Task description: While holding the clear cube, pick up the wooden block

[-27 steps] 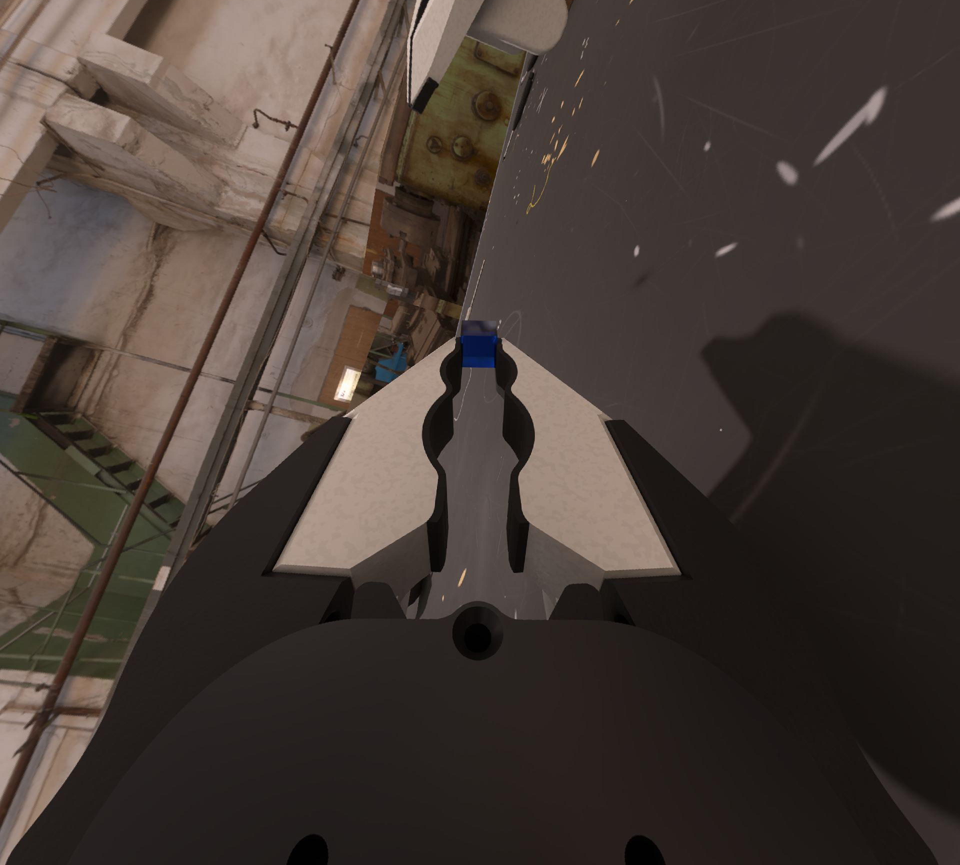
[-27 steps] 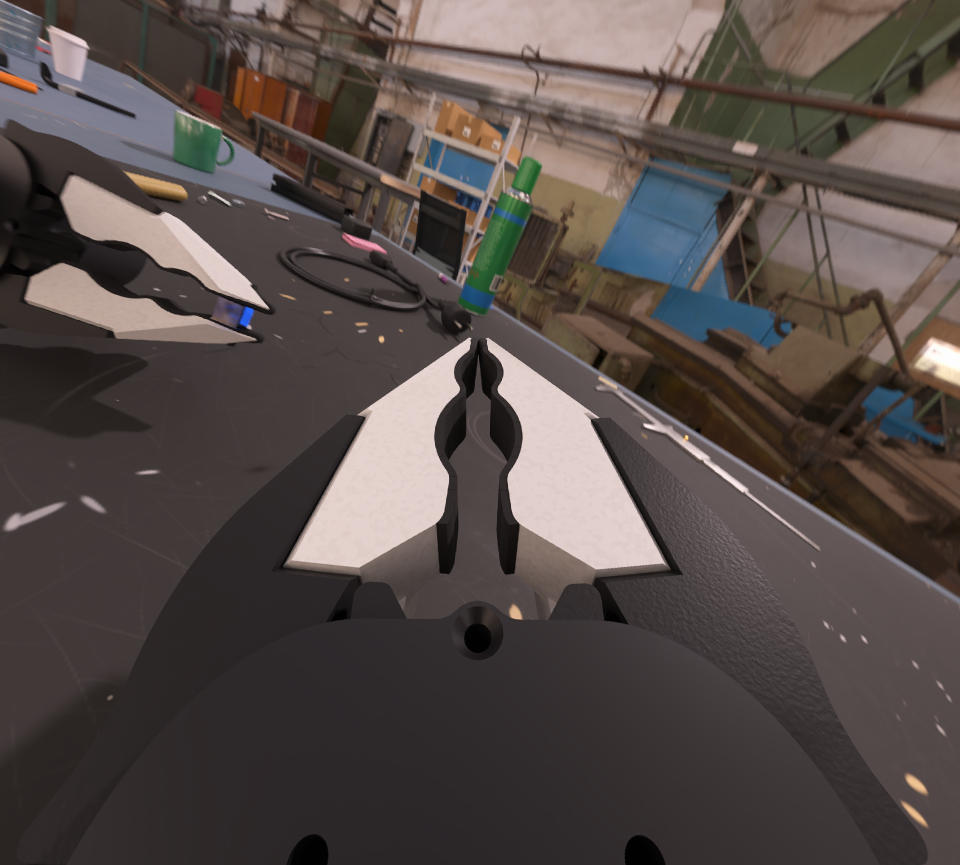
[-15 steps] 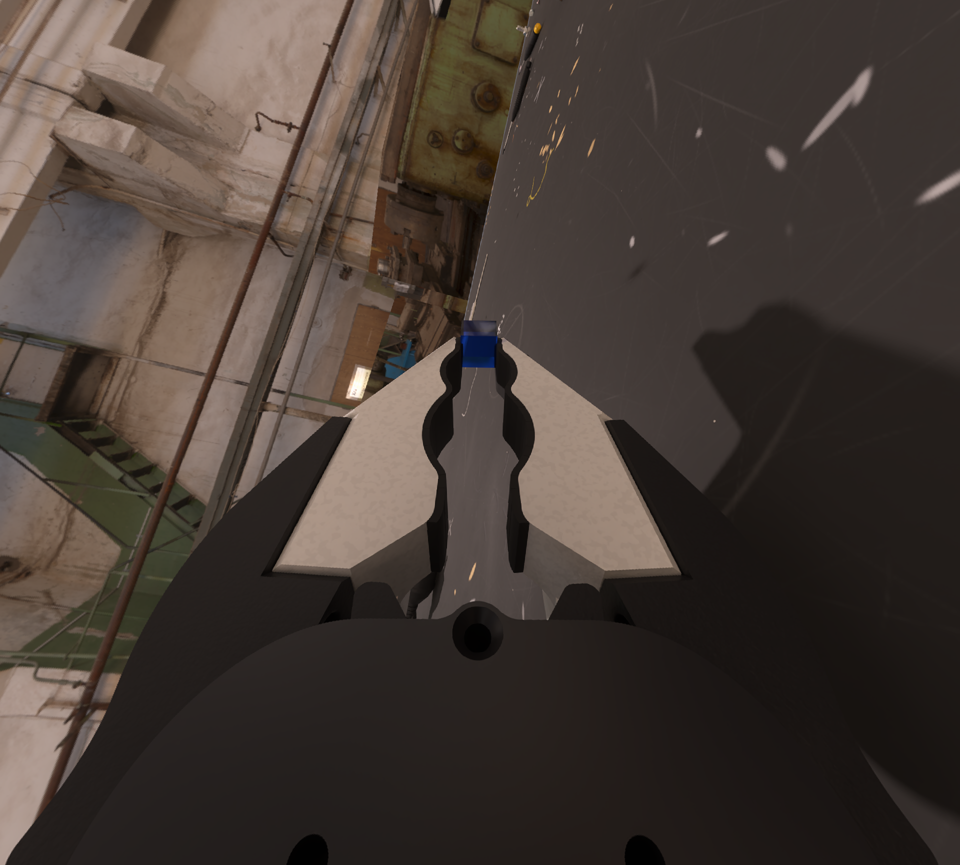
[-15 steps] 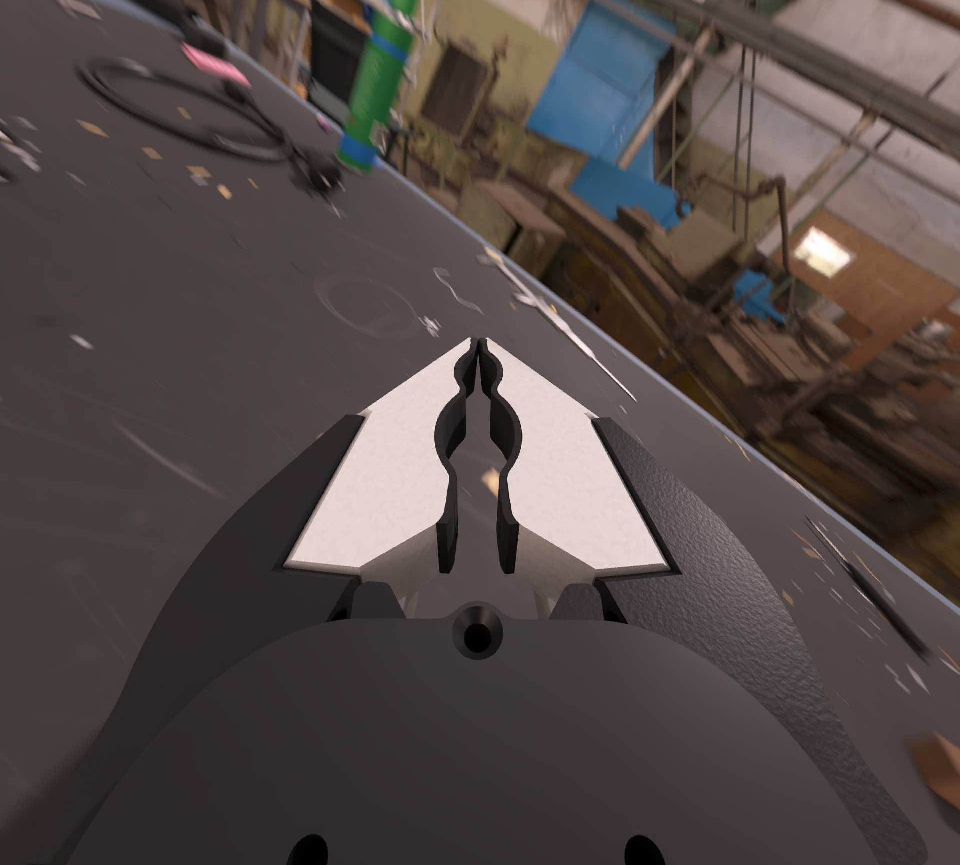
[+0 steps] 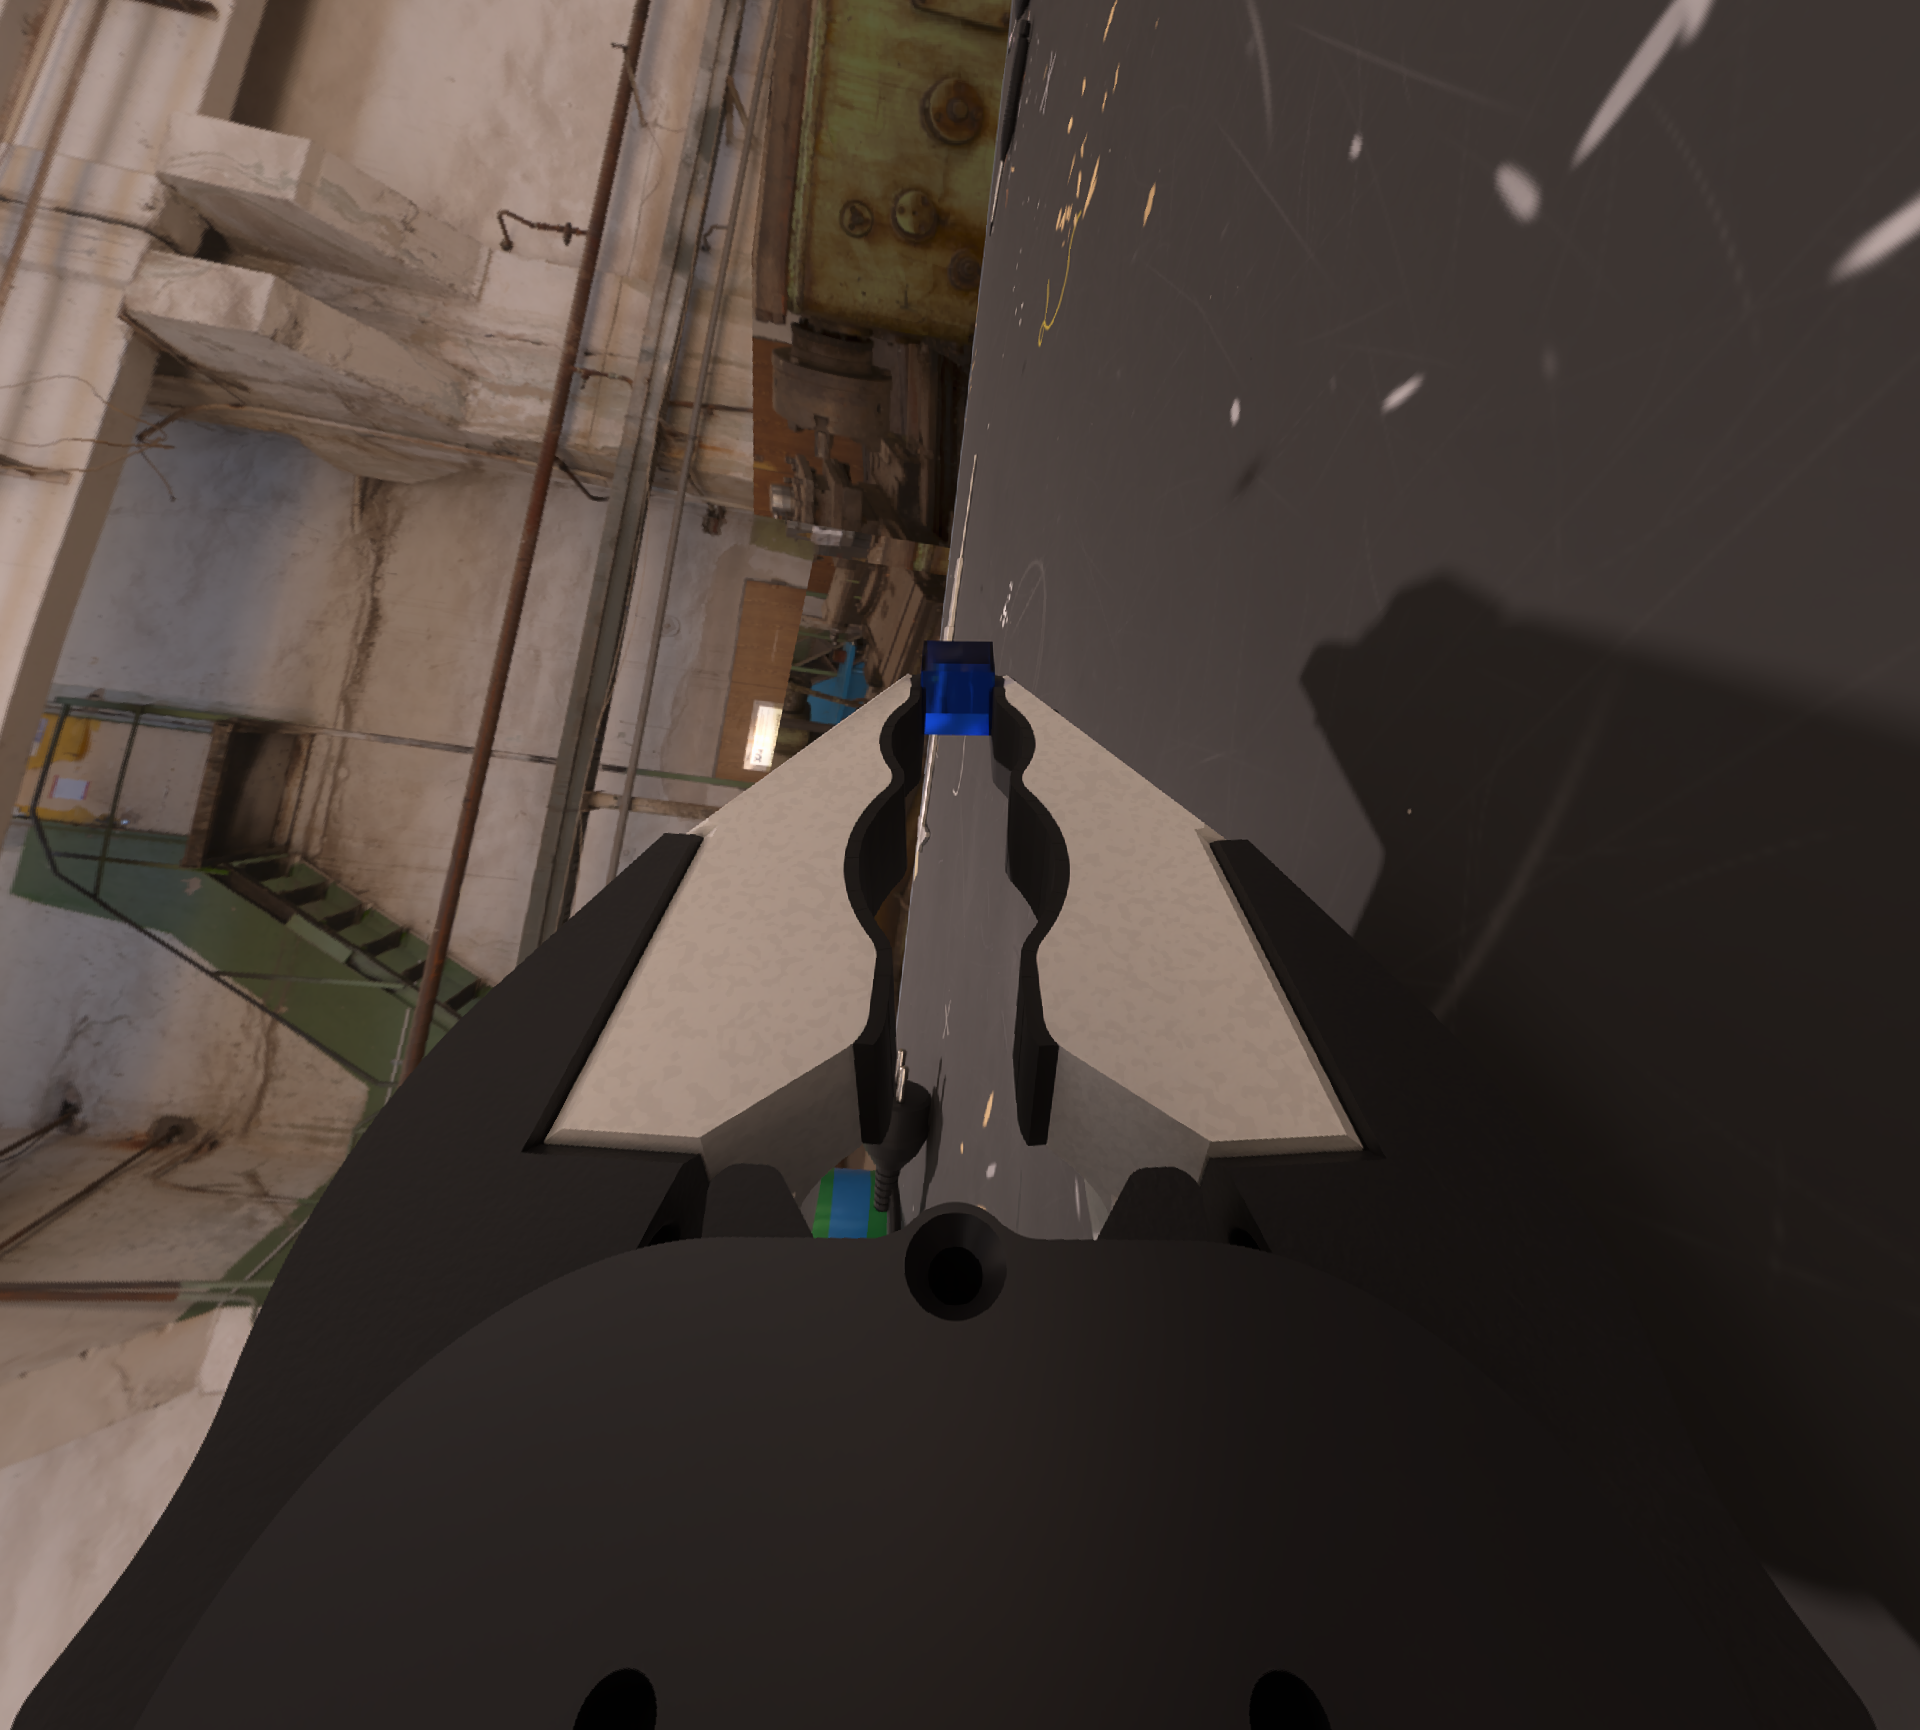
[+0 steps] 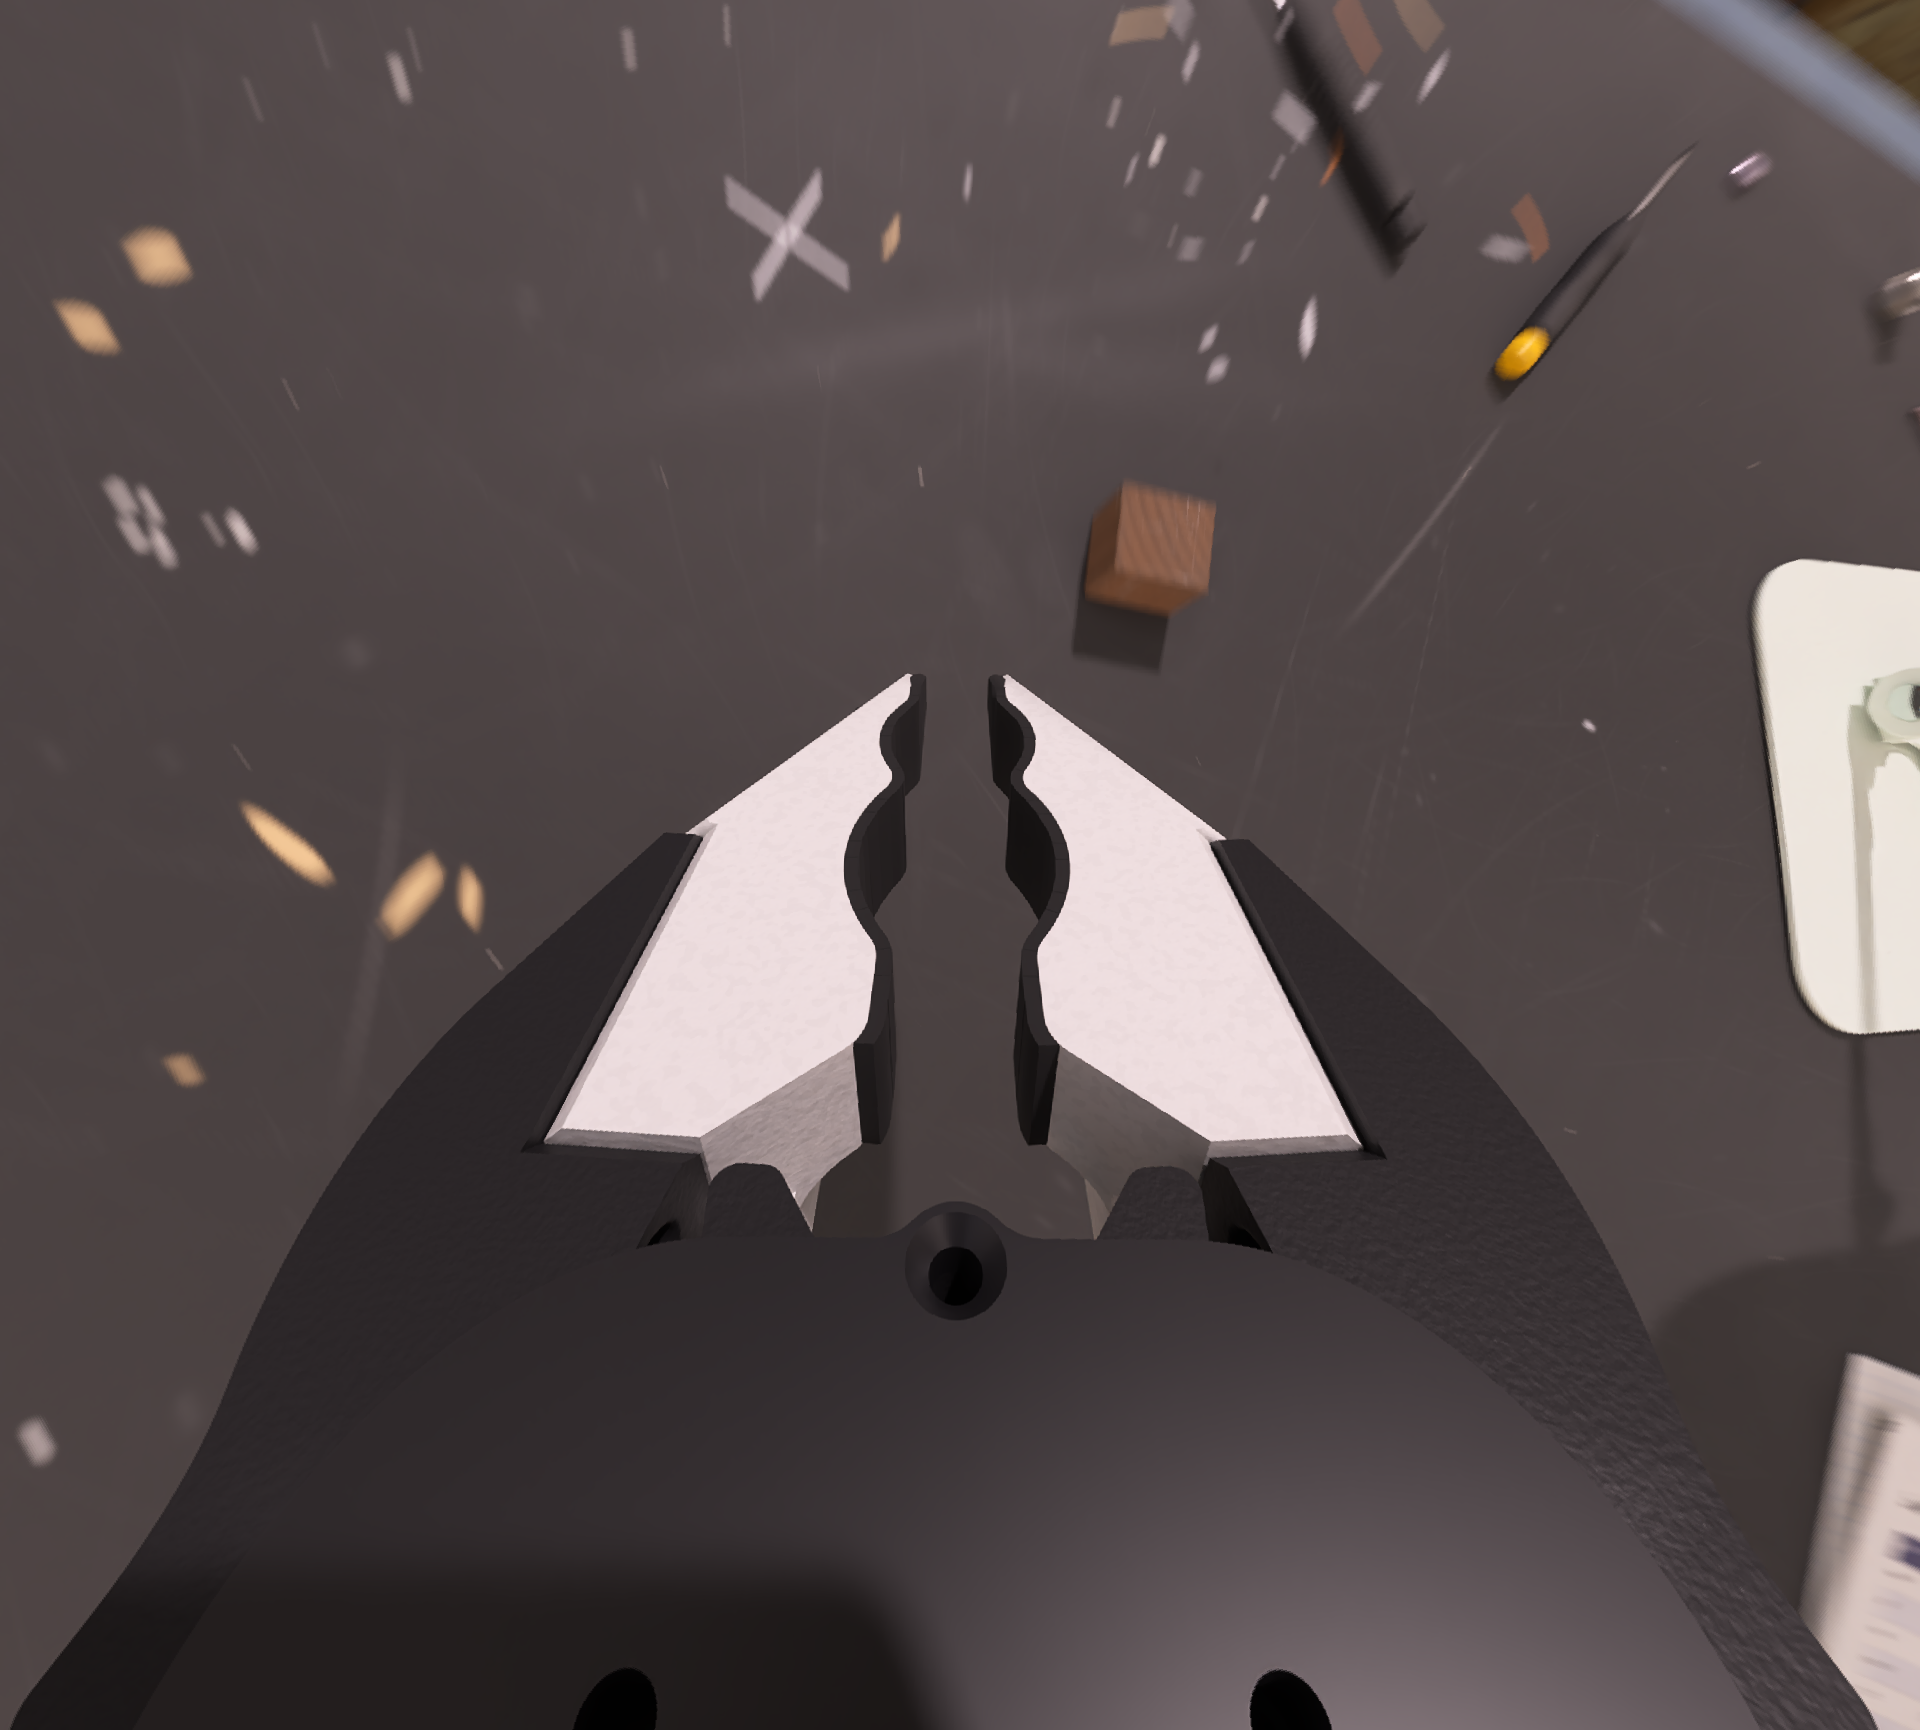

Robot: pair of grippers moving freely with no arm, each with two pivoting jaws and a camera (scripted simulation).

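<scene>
Room: Old workshop with pale cracked walls, a rusty pipe, green stairs and a big green machine, all seen sideways past the left gripper.
Table: dark grey table point(image 6: 520, 537), flat and dull, with thin scratches, pale chips and bits of tape on it.
Left gripper: the left gripper point(image 5: 958, 693) is closed on the clear cube point(image 5: 958, 688), right at its tips. It is off the table, and its shadow falls on the top.
Clear cube: small and see-through with a deep blue look, smooth sides and sharp corners.
Right gripper: the right gripper point(image 6: 956, 683) looks down at the table. Its tips are a little way apart and hold nothing.
Wooden block: the wooden block point(image 6: 1148, 550) sits alone on the table, ahead of the right tips and a bit to their right, near but not touching.
Block look: brown, boxy, about as wide as it is long, with fine grain lines on top. No side looks longer than the others.
Which is nearer: I think the right gripper should take it, since its tips are free and the block is close.
Next move: it looks like the gap must get wider and slide right before going down.
Fingers: white rough plates with black wavy inner edges.
Other things: a white tray point(image 6: 1839, 797) at the right, a black tool with a yellow end point(image 6: 1558, 309) beyond the block.
</scene>
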